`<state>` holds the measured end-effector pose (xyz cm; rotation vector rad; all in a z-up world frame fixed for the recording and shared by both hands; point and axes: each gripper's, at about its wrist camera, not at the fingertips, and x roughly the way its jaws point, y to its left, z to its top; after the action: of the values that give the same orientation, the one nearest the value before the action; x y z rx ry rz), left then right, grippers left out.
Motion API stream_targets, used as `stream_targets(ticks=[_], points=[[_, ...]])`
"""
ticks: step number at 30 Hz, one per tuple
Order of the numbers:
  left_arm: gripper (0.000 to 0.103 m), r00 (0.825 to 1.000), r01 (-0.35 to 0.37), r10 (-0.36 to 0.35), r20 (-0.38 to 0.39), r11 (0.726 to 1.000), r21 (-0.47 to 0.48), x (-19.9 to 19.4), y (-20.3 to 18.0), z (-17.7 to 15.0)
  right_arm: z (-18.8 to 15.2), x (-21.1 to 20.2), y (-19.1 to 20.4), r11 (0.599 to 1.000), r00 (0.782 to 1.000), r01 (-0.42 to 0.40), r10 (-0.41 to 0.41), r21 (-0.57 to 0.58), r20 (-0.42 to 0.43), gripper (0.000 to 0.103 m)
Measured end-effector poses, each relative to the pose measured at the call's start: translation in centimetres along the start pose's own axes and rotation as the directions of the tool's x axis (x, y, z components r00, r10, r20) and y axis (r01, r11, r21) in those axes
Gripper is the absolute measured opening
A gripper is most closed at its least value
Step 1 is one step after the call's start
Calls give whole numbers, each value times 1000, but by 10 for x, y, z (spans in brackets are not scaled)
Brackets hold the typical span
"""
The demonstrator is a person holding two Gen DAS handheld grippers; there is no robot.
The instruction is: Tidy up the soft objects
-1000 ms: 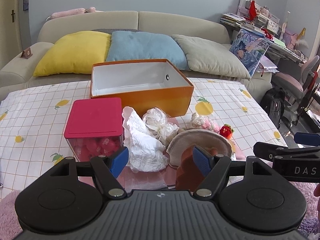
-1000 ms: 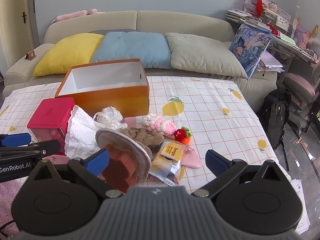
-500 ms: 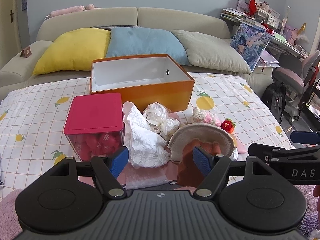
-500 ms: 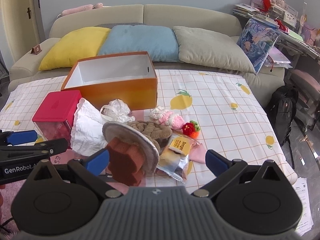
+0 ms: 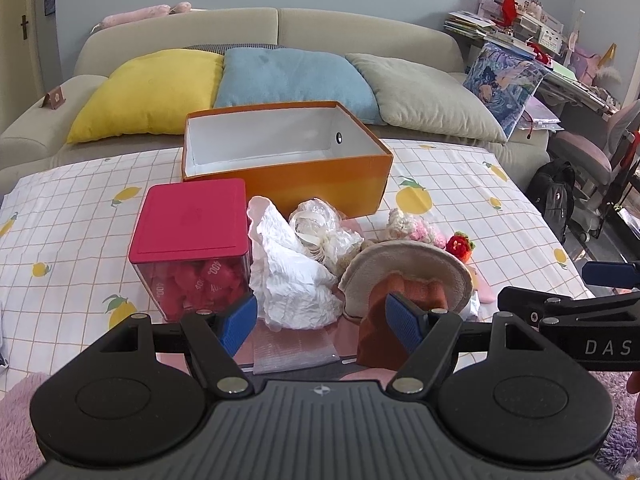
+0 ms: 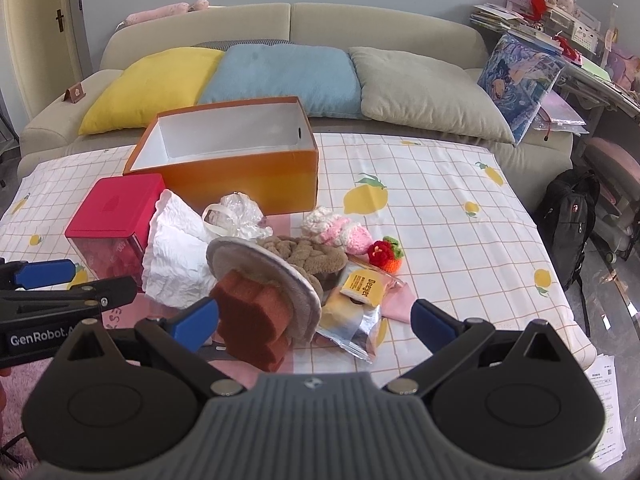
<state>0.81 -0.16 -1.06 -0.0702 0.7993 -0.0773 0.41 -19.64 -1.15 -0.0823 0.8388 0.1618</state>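
An open orange box (image 5: 340,176) (image 6: 240,184) with a white inside stands at the back of the table, with nothing in it. In front lies a heap: crumpled white cloth (image 5: 292,276) (image 6: 176,252), a clear bag of ribbon (image 5: 320,224) (image 6: 236,212), a beige plush slipper (image 5: 404,264) (image 6: 272,272) with a rust-red sponge piece (image 5: 376,332) (image 6: 252,320) leaning on it, a pink-white knitted piece (image 5: 416,228) (image 6: 340,228) and a knitted strawberry (image 5: 460,244) (image 6: 386,254). My left gripper (image 5: 322,322) and right gripper (image 6: 316,318) hover open before the heap, holding nothing.
A red-lidded clear box (image 5: 192,248) (image 6: 116,216) stands left of the heap. A yellow snack packet (image 6: 356,308) lies front right. A sofa with yellow, blue and grey cushions (image 5: 288,80) runs behind the table. A black backpack (image 6: 568,216) sits on the floor at right.
Both grippers have risen and drawn back a little, so the box and heap sit lower and slightly farther in both views. Neither has touched anything.
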Motion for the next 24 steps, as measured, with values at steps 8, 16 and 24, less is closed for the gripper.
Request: stream_targets(ticks=[8, 16, 24], points=[[86, 1000, -2, 2, -6, 1000, -5, 1, 1, 0, 0, 2, 1, 1000, 1000, 2, -2, -2, -9, 100], [86, 1000, -2, 2, -11, 1000, -14, 2, 4, 0, -1, 4, 2, 1000, 1000, 2, -2, -5, -23, 100], [86, 1000, 16, -16, -26, 1000, -16, 3, 6, -1, -2, 7, 1, 1000, 999, -8, 8, 1, -42, 100]])
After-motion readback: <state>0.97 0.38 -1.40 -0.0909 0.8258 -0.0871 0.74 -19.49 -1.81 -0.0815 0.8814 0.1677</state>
